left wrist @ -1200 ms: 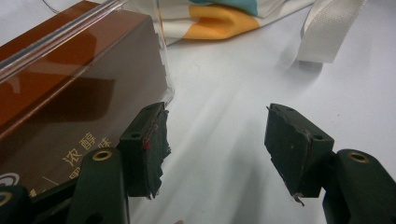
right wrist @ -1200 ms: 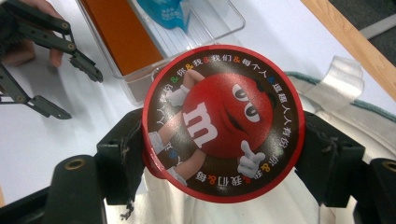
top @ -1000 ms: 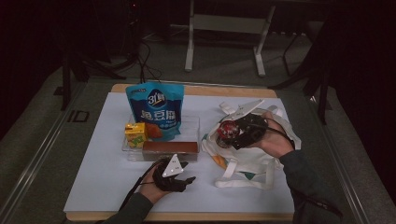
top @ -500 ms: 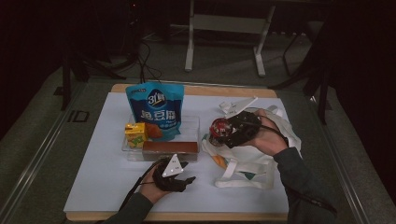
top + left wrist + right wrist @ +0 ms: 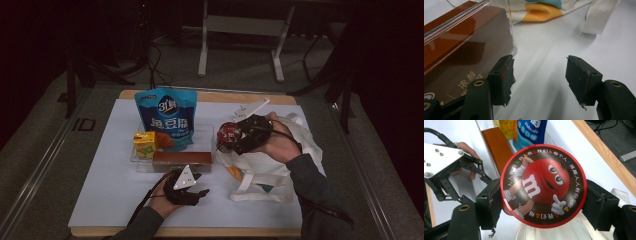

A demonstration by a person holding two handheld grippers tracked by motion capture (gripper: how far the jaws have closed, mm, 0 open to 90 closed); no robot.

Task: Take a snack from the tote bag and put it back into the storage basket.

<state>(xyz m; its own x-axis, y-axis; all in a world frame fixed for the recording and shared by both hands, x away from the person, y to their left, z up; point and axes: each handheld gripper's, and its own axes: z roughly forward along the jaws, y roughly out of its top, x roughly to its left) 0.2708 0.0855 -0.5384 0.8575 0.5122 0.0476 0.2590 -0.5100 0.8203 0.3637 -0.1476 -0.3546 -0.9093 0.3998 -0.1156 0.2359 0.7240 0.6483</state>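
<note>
A round red-and-brown candy tin point(image 5: 229, 134) with a cartoon lid point(image 5: 541, 185) is held above the edge of a white tote bag point(image 5: 265, 170), and my right gripper point(image 5: 234, 141) is shut on its sides. Just left of it stands a clear tray point(image 5: 207, 131) holding a blue snack pouch point(image 5: 167, 117), a yellow juice box point(image 5: 145, 144) and a brown box point(image 5: 181, 160). My left gripper point(image 5: 199, 192) rests on the table in front of the tray. Its jaws stand open point(image 5: 540, 75) with only bare table between them, beside the brown box point(image 5: 461, 57).
The tote bag's strap point(image 5: 599, 17) lies on the white table cover point(image 5: 110, 185) to the right of my left gripper. A wooden table edge point(image 5: 210, 97) runs along the back. Dark floor and a metal stand point(image 5: 240, 25) lie beyond.
My right gripper has carried the tin leftward and slightly up, from over the bag toward the tray. The left gripper has stayed put.
</note>
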